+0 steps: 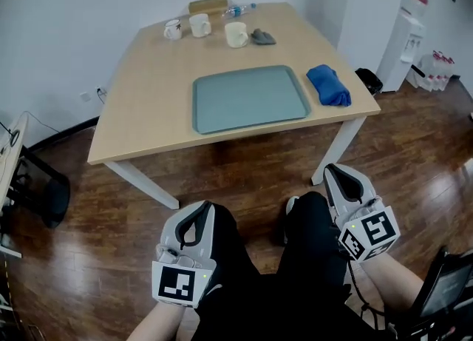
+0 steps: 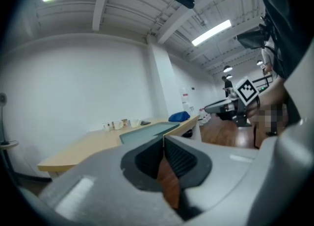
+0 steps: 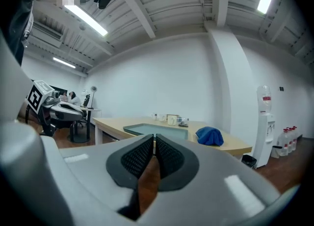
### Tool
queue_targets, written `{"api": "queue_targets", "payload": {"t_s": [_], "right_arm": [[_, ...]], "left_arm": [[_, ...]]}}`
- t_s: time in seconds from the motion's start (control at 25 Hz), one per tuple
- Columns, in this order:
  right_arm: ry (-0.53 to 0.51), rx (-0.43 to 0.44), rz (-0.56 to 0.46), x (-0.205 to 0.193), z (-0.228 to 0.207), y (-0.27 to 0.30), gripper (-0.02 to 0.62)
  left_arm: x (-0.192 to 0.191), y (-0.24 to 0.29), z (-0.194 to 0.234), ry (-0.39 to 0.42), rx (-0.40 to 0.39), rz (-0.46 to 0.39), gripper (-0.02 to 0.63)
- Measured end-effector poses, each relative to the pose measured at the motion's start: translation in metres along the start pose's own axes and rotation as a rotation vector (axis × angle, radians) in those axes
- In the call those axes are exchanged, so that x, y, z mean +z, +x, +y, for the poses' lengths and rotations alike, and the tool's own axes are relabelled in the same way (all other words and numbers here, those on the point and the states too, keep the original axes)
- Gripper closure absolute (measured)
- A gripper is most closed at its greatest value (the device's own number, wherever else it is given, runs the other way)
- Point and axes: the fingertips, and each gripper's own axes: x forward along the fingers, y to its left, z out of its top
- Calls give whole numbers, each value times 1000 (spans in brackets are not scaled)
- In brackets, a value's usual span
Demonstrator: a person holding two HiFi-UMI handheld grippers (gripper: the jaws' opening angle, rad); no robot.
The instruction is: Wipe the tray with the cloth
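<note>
- Blue cloth [image 1: 329, 84] sits bunched at the right end of the wooden table [image 1: 140, 103], just beside the grey-green tray [image 1: 251, 99]. It looks untouched, so I'd say no wiping has started.
- Left gripper [image 1: 201, 210] and right gripper [image 1: 334, 173] hang low by the person's legs, well short of the table. Both pairs of jaws are pressed together on nothing.
- Everything's left: fetch the cloth, then wipe.
- Open floor ahead, and the tray lies near the front edge. The mugs [image 1: 236, 34] stand well apart at the back. The cloth is close to the right edge, so a clumsy grab could push it off.
</note>
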Motion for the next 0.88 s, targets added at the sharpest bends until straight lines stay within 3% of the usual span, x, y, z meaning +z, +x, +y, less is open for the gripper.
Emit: {"api": "queue_targets", "payload": {"t_s": [0.52,0.68,0.88], "right_arm": [[-13,8,14,3,5,74,575],[20,-31,17,8,-7,82,575],[37,-119,-12,31,-50,98,575]], "left_arm": [[-5,43,67,-2,5,-6,595],[-1,56,87,-65,26,-11,595],[4,100,110,-69,-8,-32,595]]}}
